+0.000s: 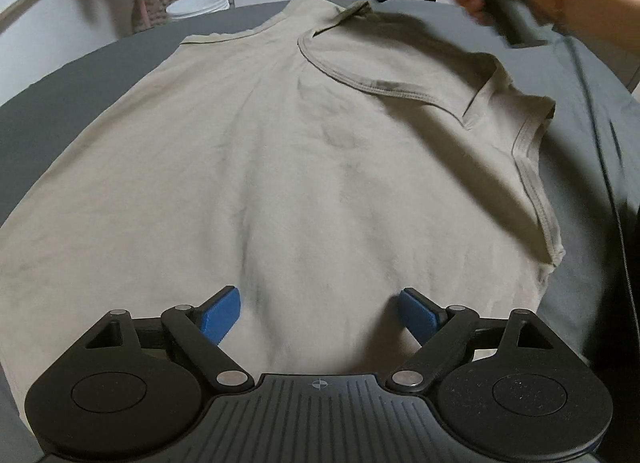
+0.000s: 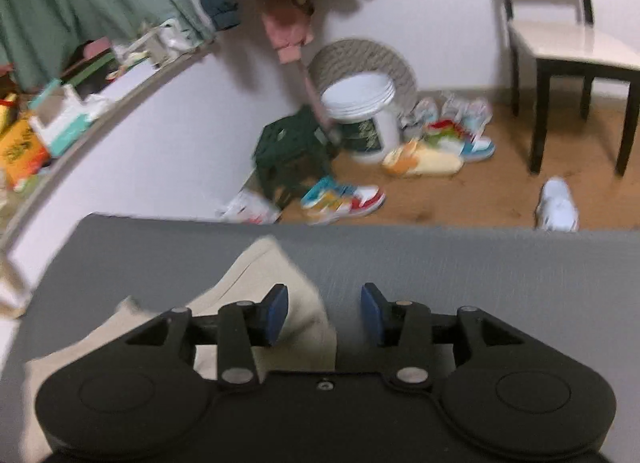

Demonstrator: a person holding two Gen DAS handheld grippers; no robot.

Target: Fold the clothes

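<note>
Khaki jersey, soft and matte with stitched binding at the neck and armholes: the sleeveless shirt lies spread on the grey cloth-covered desk, directly ahead of and under the left tongs. Those tongs gape wide with nothing between the blue pads, hovering over the hem end. At the far shoulder, the right tongs are also parted and empty, a shoulder strap lying below and just left of them.

That far shoulder is already doubled over, its strap end curled. A careless pinch there could catch only one layer, so the fold would drag crooked. Thin knit also slides over the smooth cover, and a fast pull may bunch the body.
</note>
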